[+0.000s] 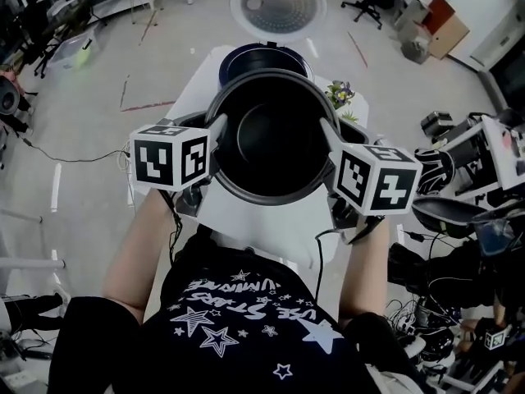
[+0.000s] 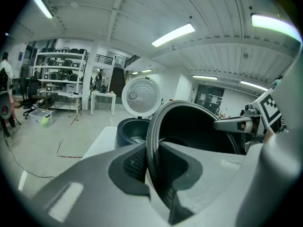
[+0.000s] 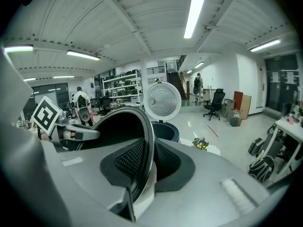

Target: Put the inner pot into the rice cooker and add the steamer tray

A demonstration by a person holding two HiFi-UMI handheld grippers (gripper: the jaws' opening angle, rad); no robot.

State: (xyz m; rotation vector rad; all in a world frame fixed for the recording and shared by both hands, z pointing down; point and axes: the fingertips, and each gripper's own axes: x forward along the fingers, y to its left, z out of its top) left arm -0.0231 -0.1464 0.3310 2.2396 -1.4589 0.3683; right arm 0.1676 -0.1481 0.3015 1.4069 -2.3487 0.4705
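Pot point(image 1: 271, 142) is being held up over the tabletop point(image 1: 262, 220), on the person's side of the open cooker point(image 1: 264, 56). Left claw point(image 1: 218, 128) is clamping the pot's left rim and right claw point(image 1: 327, 131) is clamping its right rim, each with one jaw inside the wall and one outside. Lid point(image 1: 277, 2) is standing raised. Flowers point(image 1: 340, 93) are sitting just right of the cooker.

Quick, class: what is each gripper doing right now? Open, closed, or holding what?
Left gripper: closed on the rim of the inner pot.
Right gripper: closed on the inner pot's opposite rim.
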